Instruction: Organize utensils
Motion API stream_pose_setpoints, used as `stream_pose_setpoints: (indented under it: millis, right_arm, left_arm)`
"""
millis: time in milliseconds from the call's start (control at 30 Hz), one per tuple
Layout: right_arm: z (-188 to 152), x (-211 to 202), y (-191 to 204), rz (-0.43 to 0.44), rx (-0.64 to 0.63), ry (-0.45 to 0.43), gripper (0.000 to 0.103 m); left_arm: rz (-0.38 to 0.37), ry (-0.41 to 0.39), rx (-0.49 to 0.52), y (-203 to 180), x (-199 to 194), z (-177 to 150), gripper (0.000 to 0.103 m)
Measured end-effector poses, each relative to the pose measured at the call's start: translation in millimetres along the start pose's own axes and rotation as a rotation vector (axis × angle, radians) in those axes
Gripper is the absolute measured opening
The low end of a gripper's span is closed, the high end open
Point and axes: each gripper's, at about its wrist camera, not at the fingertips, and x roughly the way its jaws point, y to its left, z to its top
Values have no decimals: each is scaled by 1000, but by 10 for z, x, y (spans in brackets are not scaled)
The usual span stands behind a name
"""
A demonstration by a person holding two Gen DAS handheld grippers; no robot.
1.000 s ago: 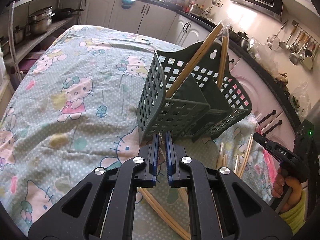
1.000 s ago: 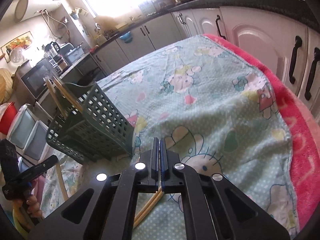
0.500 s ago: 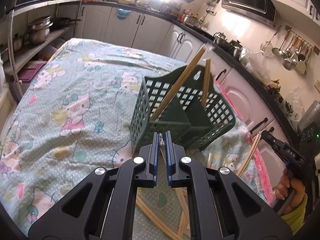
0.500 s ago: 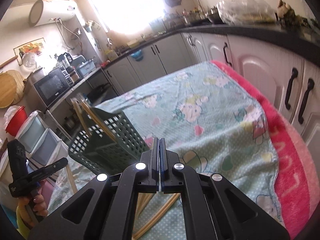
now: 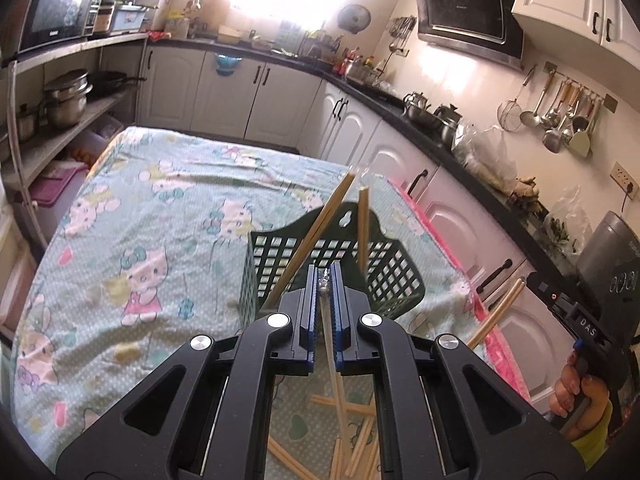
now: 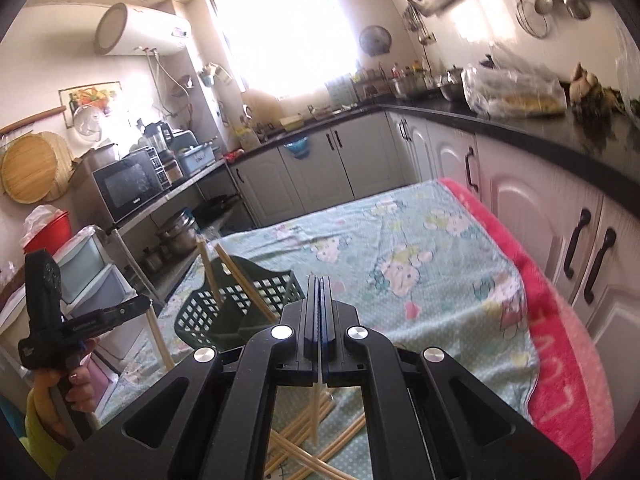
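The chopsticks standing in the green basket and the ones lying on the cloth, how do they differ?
The chopsticks in the basket stand tilted on end, their tips poking above the green basket; the loose chopsticks lie flat on the cloth. The basket ones lean apart from each other, while the loose ones cross in a jumbled pile. The basket ones are already sorted; the loose ones are not. All look like the same pale wood.

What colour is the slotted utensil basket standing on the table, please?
Dark green; the utensil basket shows best in the left wrist view.
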Motion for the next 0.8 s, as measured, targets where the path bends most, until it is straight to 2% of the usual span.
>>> stream_pose_setpoints:
  millis: [400, 800]
  right_arm:
    - [115, -114, 169, 30, -44, -41, 1]
    - [292, -201, 453, 85, -109, -85, 1]
  left_arm:
    - [-18, -38, 27, -107, -100, 173, 1]
    - [-72, -69, 51, -236, -236, 366, 1]
